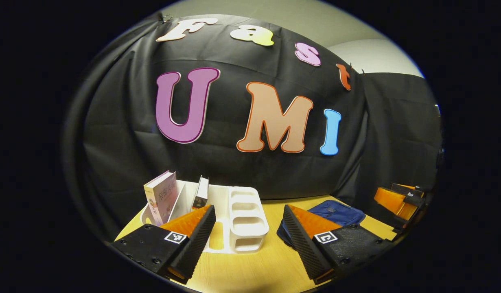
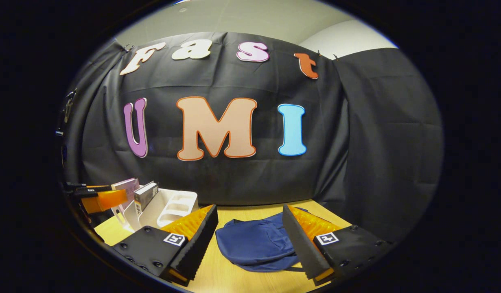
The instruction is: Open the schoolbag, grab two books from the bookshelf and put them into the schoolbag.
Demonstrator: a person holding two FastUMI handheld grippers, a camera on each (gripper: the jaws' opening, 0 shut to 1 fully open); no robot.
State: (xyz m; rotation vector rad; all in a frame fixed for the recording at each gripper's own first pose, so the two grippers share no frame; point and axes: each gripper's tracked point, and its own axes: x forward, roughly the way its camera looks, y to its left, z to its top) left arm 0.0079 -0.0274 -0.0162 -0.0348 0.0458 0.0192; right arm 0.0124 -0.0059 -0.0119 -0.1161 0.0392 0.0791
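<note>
A blue schoolbag (image 2: 256, 244) lies flat and zipped on the wooden table, straight ahead of my right gripper (image 2: 248, 232), which hovers open above its near side. In the left gripper view the schoolbag (image 1: 335, 212) shows behind the right finger. My left gripper (image 1: 248, 232) is open, facing a white bookshelf (image 1: 246, 221). Two books stand in it: a pink-covered book (image 1: 161, 196) at the left end and a thinner book (image 1: 201, 192) leaning in the second slot. The same bookshelf (image 2: 169, 205) and the books (image 2: 144, 195) appear at the left of the right gripper view.
The wooden table (image 1: 254, 268) runs back to the black cloth wall. The right gripper (image 1: 401, 199) shows at the far right of the left gripper view, and the left gripper (image 2: 97, 197) at the far left of the right gripper view. The bookshelf's small front compartments (image 1: 245, 228) hold nothing.
</note>
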